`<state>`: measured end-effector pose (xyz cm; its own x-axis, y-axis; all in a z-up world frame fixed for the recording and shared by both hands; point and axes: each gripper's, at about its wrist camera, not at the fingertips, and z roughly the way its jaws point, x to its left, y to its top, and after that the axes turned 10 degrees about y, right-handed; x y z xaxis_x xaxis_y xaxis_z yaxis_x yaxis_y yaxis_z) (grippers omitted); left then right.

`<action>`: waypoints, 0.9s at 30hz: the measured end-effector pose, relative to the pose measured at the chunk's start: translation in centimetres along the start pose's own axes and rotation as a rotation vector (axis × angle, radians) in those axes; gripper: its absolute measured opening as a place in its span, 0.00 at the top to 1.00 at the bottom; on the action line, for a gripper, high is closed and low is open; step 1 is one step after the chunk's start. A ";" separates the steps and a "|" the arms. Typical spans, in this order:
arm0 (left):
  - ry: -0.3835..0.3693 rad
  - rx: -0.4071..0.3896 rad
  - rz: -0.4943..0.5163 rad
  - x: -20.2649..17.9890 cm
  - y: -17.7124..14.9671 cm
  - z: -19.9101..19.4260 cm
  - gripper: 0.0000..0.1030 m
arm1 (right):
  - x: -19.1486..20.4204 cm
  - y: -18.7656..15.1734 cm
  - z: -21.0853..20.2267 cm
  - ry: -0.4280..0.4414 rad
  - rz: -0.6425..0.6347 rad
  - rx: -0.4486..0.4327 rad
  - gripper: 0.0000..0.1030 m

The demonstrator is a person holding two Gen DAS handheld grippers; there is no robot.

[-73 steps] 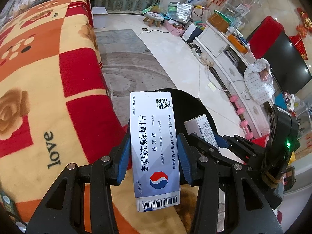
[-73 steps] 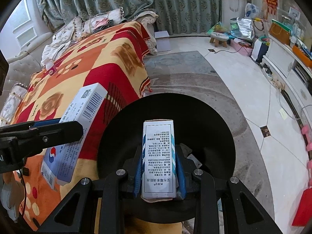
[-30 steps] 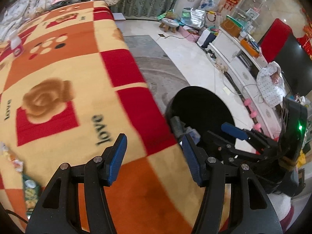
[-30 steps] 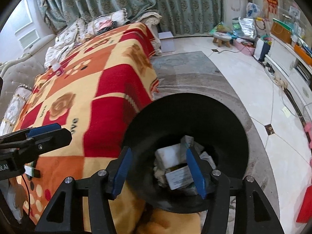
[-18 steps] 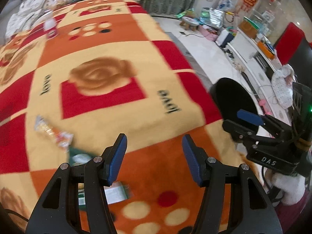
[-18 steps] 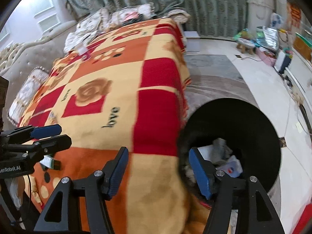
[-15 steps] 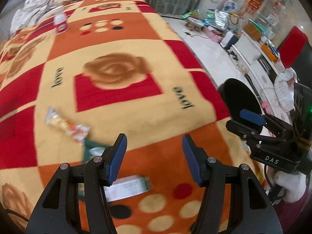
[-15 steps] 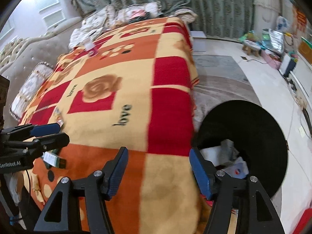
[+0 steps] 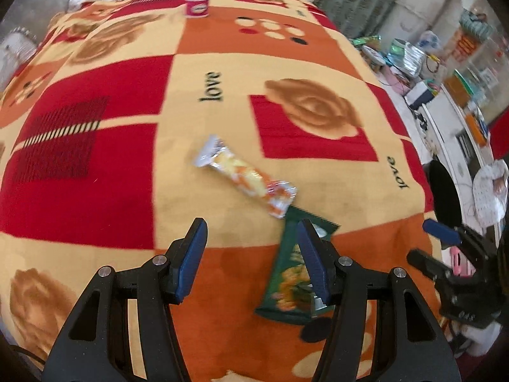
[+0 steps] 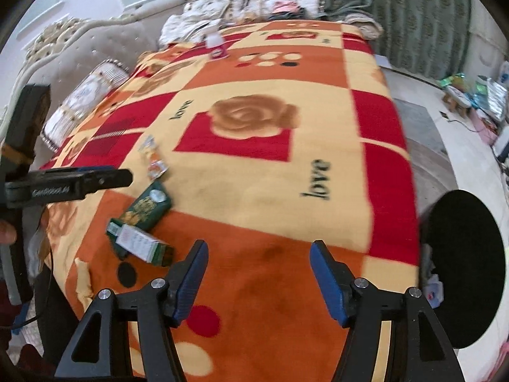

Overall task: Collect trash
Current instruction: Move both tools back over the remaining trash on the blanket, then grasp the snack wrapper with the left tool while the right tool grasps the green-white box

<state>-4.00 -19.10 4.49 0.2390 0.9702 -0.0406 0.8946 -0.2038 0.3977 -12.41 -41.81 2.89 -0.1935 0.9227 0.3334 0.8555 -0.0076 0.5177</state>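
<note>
My left gripper [image 9: 251, 242] is open and empty above the blanket. A yellow-orange snack wrapper [image 9: 243, 175] lies just ahead of it. A dark green packet [image 9: 291, 273] lies partly behind its right finger. My right gripper [image 10: 259, 267] is open and empty over the orange patch of blanket. From the right wrist view the green packet [image 10: 144, 205], a white-green box [image 10: 143, 243] and the snack wrapper [image 10: 154, 159] lie to the left. The black trash bin [image 10: 466, 267] stands at the right, with trash inside.
A patterned red, orange and yellow blanket [image 9: 286, 73] covers the bed. A pink-white bottle [image 9: 197, 1] stands at its far end. Pillows [image 10: 82, 108] lie at the headboard. Floor, rug and cluttered shelves [image 9: 458, 89] are to the right.
Both grippers let their medicine boxes go into the bin, opened, and swung left away from it over the bed. The wrappers and box on the blanket have come into view.
</note>
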 end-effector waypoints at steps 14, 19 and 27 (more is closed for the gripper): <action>0.014 -0.005 -0.081 4.7 -1.0 -0.4 0.44 | 7.2 0.6 4.2 0.178 0.043 0.053 0.19; -0.005 -0.003 -0.099 5.4 -1.3 -0.3 0.44 | 8.7 0.9 6.0 0.152 0.061 0.070 0.15; -0.035 -0.003 -0.118 5.3 -0.8 0.0 0.44 | 8.3 0.9 7.4 0.141 0.087 0.072 0.19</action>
<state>-3.47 -13.81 3.95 0.1456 0.9822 -0.1190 0.9162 -0.0885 0.3908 -9.72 -31.36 0.30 -0.1787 0.8565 0.4843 0.9031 -0.0525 0.4261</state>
